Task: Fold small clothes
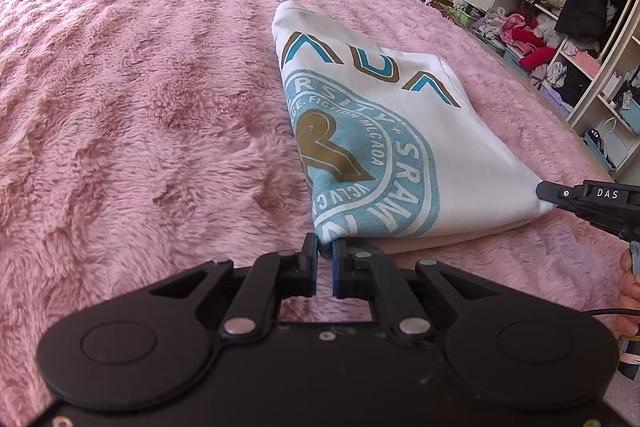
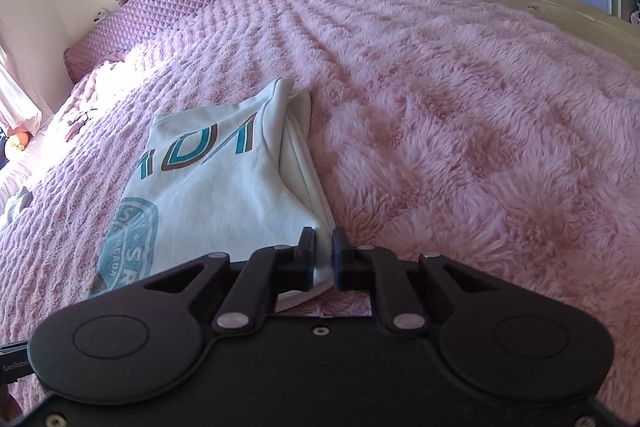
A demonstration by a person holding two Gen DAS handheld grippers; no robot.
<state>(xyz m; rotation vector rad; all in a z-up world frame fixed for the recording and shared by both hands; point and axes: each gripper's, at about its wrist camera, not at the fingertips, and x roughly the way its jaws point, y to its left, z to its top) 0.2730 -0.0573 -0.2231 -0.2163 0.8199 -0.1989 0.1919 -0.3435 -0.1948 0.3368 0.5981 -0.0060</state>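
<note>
- Shirt (image 1: pixel 372 131) lies part-folded on the pink blanket (image 1: pixel 140 107), print side up, near the bed's right edge, w/ shelves (image 1: pixel 560 7) beyond.
- Your L gripper (image 1: pixel 325 250) is pinched shut on the shirt's near-left corner; cloth sits between the tips.
- Your R gripper (image 2: pixel 323 242) is clamped on the near-right corner, several layers caught in it. Seen from the L cam it bites right at the hem.
- Looks like the next fold is near edge over to far edge. Judgement only.
- Lift both corners together, same height, so the hem stays straight btwn them.
- Keep slight tension across; slack will let the middle sag and crease.
- Check the R grip has all layers: the under layer peeks out along that side and may slip.
- Blanket is fluffy, so it will likely drag; carry the edge over, don't slide it.
- Lay the hem on the far edge, square, then let go.
</note>
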